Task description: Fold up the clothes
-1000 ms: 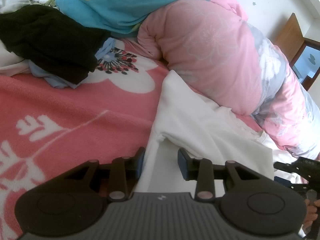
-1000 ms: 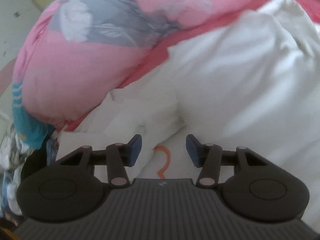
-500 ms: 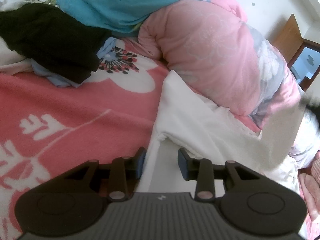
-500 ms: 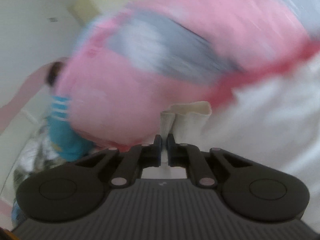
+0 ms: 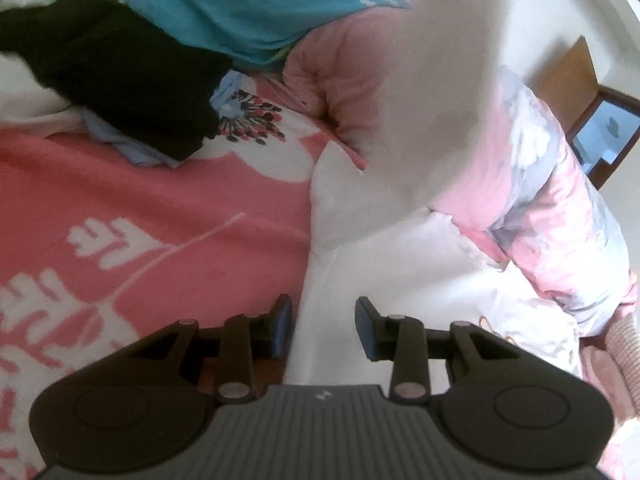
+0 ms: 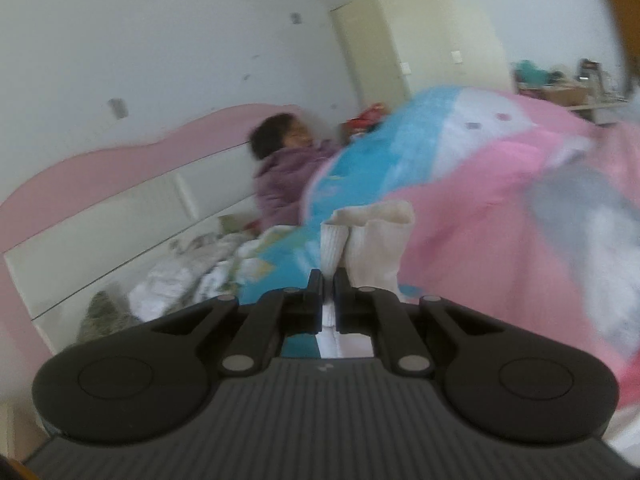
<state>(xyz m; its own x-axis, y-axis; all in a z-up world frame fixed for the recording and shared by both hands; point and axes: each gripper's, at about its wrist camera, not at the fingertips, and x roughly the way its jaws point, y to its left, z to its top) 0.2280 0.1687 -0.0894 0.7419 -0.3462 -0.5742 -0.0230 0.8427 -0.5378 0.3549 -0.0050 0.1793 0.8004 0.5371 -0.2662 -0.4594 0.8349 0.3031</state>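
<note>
Right wrist view: right gripper (image 6: 328,280) clamped white garment's ribbed cuff (image 6: 368,240), raised.
Left gripper (image 5: 322,320): part-open, straddling white garment (image 5: 400,264) edge, ungripped.

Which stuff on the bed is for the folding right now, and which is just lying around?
For the folding:
- white garment, one end clamped in the right gripper
- left gripper, jaws apart astride the garment's edge

Just lying around:
- pink quilt
- black garment
- blue garment
- red blanket
- person by the headboard
</note>
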